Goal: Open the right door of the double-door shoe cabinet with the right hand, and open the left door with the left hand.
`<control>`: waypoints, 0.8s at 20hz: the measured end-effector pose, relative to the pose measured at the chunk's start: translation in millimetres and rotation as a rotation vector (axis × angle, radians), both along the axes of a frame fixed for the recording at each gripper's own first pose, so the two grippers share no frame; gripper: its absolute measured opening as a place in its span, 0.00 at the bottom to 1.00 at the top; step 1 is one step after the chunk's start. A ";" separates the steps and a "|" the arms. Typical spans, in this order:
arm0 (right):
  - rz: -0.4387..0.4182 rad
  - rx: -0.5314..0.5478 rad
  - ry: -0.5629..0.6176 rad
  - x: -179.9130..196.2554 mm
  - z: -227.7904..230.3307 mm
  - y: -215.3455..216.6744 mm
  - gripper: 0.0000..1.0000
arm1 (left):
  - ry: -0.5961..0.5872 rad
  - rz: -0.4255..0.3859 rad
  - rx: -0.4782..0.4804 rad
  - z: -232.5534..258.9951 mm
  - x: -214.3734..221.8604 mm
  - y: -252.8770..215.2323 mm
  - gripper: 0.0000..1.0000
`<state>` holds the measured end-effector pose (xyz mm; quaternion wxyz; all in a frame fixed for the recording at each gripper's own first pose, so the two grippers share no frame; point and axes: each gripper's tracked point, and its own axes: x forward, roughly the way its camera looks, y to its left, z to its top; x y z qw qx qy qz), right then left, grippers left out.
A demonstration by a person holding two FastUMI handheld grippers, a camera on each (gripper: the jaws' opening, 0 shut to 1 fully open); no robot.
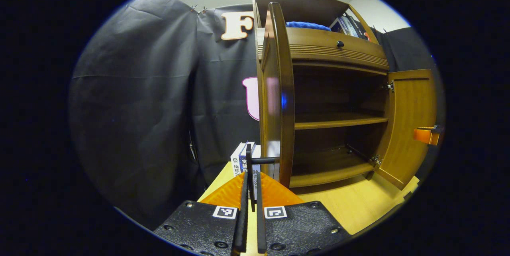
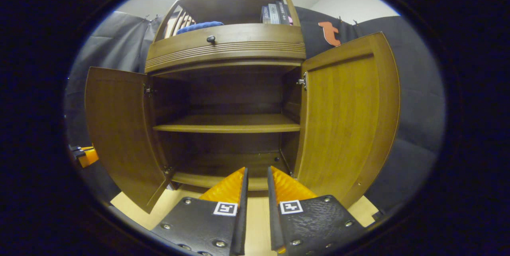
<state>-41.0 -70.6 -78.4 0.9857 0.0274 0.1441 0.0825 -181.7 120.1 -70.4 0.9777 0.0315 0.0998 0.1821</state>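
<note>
The wooden shoe cabinet (image 2: 227, 50) stands on a light table with both doors swung wide. In the right gripper view the left door (image 2: 119, 128) and the right door (image 2: 346, 116) flank an interior shelf (image 2: 227, 123) with nothing on it. My right gripper (image 2: 257, 180) hovers low in front of the opening, fingers a narrow gap apart and holding nothing. In the left gripper view the left door (image 1: 277, 96) shows edge-on, and my left gripper (image 1: 251, 190) is shut on its thin black handle (image 1: 249, 160). The right door (image 1: 410, 124) hangs open, with the right gripper (image 1: 427, 134) beside it.
A few books (image 1: 243, 156) stand on the table (image 1: 358, 204) left of the cabinet. The cabinet's top shelf carries a blue cloth (image 2: 199, 26) and books (image 2: 275, 12), above a drawer with a dark knob (image 2: 210, 39). Black cloth walls surround the booth.
</note>
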 end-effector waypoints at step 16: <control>0.050 0.028 -0.003 -0.2 -2.1 2.6 0.25 | -0.011 0.133 -0.027 1.5 -31.8 18.8 0.10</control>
